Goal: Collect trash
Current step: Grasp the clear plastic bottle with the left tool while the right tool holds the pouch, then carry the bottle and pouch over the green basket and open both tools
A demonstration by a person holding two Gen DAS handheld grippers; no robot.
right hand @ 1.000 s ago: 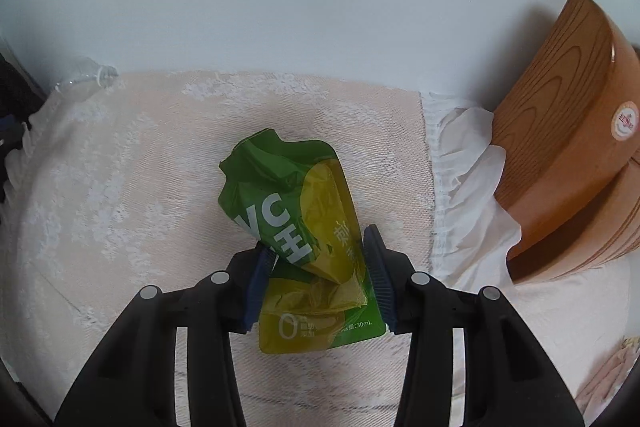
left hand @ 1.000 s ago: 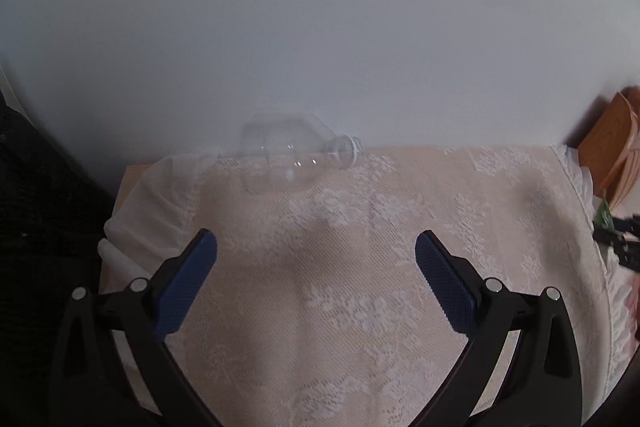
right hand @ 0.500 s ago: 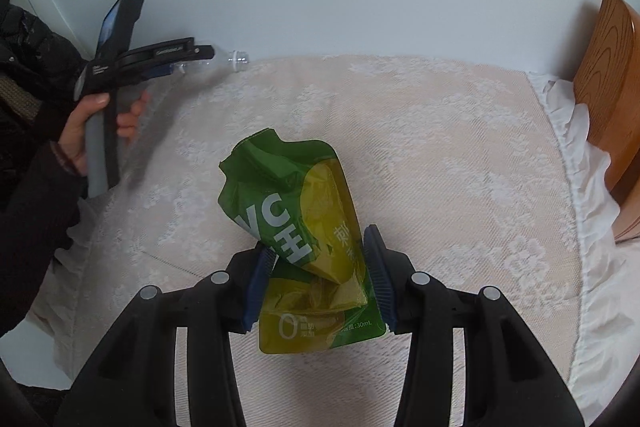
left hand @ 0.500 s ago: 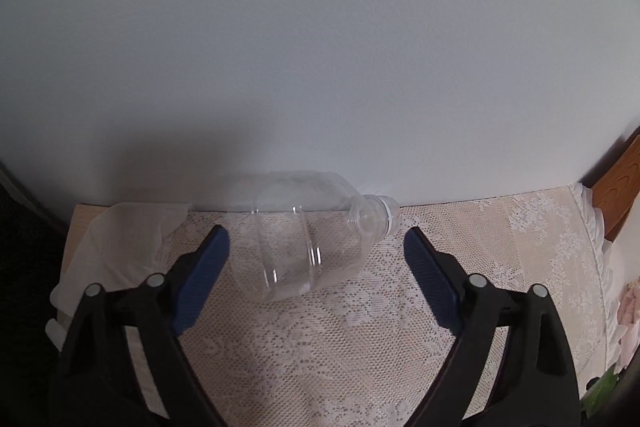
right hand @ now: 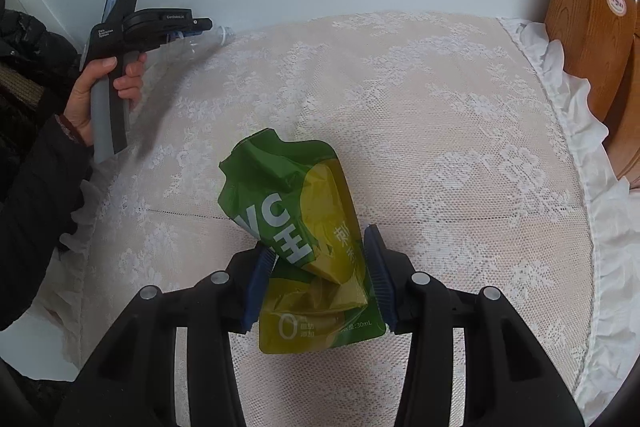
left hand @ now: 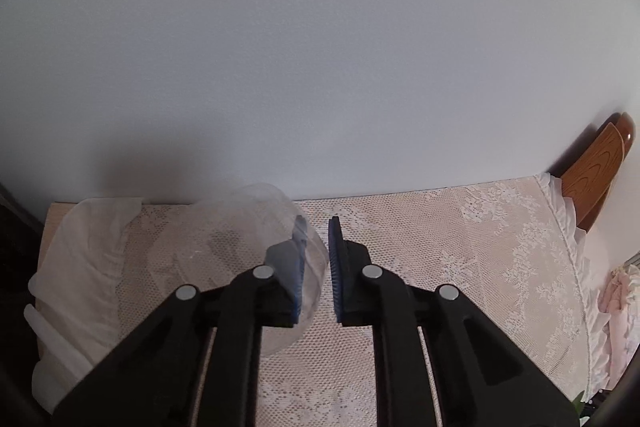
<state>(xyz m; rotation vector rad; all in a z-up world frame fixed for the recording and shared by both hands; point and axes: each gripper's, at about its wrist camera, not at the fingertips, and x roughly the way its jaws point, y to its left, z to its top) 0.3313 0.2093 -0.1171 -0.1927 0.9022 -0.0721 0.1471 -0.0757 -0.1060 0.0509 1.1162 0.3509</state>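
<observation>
a lace-covered tabletop (right hand: 460, 131) stands against a pale wall. the left hand-held gripper (left hand: 314, 267) has its jaws nearly closed around the neck end of a clear plastic bottle (left hand: 240, 227) that lies at the tabletop's far left edge by the wall; firm contact cannot be told. the bottle looks empty, so likely very light, smooth and slippery, and its thin walls would buckle; the stiffer neck seems the best hold. the right hand-held gripper (right hand: 320, 279) is clamped across the middle of a crumpled green and yellow pouch (right hand: 308, 239), which looks soft, light and crinkly, above the tabletop's centre.
</observation>
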